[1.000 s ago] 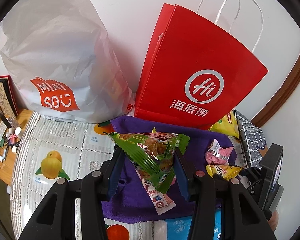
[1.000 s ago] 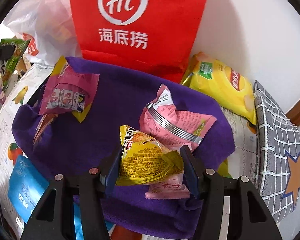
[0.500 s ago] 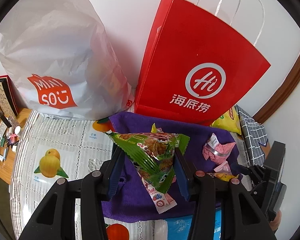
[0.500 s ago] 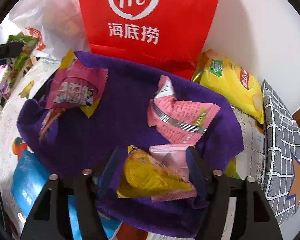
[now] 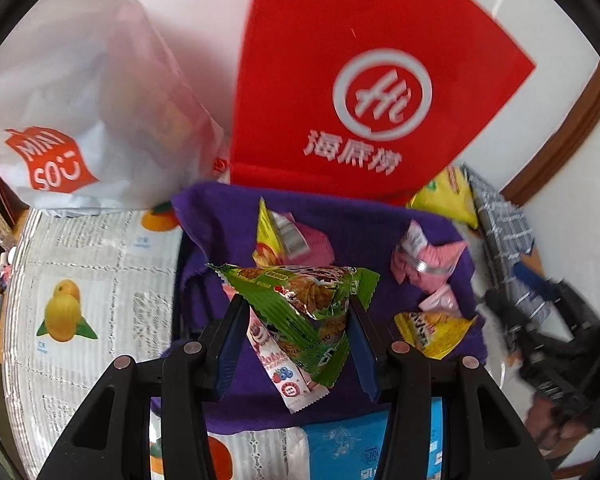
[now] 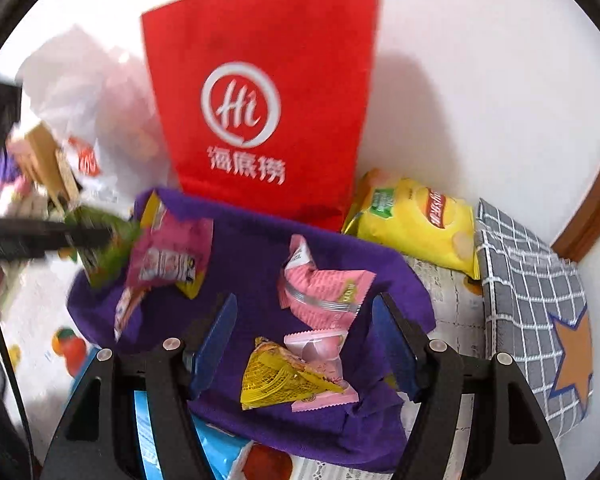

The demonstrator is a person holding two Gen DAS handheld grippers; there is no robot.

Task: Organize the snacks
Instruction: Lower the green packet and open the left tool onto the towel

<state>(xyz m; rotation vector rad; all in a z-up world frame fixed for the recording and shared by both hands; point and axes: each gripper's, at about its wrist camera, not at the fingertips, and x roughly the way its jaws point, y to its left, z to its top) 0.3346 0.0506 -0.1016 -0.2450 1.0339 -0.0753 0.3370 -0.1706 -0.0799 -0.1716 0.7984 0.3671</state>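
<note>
Left hand-held gripper (image 5: 296, 340), lower centre of its view, clenched on green packet (image 5: 300, 304), now lower over purple cloth (image 5: 220, 232). Right hand-held gripper (image 6: 304, 344) has released yellow packet (image 6: 280, 376), lower centre, onto cloth; next pickup likely.

left wrist: we look steeply down along our tongs (image 5: 296, 320), close over the purple cloth (image 5: 220, 240), red bag (image 5: 340, 80) at 12 o'clock | right wrist: same downward slant, close over that cloth (image 6: 252, 264) | shared: cloth, red bag (image 6: 260, 80), yellow chip bag (image 6: 416, 220) at 2 o'clock
</note>
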